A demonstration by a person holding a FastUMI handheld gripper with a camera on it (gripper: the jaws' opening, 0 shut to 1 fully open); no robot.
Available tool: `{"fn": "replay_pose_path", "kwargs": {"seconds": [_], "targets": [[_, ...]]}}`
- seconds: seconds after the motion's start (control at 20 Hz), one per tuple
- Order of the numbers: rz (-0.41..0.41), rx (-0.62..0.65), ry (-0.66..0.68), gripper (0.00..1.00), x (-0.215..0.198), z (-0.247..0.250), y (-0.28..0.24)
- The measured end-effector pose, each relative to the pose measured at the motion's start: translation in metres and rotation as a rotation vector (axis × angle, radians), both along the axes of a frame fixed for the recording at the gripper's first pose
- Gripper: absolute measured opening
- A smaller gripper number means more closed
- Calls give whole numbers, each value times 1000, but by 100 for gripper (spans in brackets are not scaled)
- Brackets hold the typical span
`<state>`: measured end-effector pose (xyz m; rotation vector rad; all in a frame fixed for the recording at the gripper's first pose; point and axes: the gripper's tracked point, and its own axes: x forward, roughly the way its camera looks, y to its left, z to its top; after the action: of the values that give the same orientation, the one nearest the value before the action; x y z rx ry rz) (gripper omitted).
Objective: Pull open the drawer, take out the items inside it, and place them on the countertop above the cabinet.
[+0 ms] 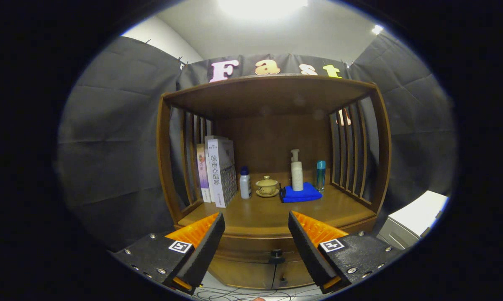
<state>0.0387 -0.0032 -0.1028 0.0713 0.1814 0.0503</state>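
Hovering in front of the wooden cabinet (272, 167), the claw (256, 234) stands with its two fingers spread wide and nothing between them. The drawer (251, 244) sits shut just under the table (268, 215), its small dark knob (276, 253) showing in the gap between the fingers and a little lower than their tips. By the look of it, the task is at its very first step: the drawer is not yet pulled, and whatever lies inside is hidden. The next move likely calls for lowering the claw to bring the fingers either side of the knob, closing on it, and drawing straight back. On the table, counted: a few upright books (218, 171), perhaps three though the exact number is hard to tell, at the left; one small white bottle with a blue cap (245, 182); one lidded tea bowl on a saucer (267, 186); one folded blue cloth (300, 194) with one white pump bottle (296, 171) standing on it; and one slim blue bottle (321, 174) just beside the cloth.
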Motion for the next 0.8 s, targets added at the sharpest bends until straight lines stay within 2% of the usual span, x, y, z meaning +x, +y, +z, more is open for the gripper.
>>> {"fn": "replay_pose_path", "kwargs": {"seconds": [0.15, 0.5, 0.8], "targets": [[-3, -1, 24, 95, 9, -24, -1], [-76, -168, 80, 95, 25, -71, -14], [-95, -106, 150, 95, 36, -130, -16]]}}
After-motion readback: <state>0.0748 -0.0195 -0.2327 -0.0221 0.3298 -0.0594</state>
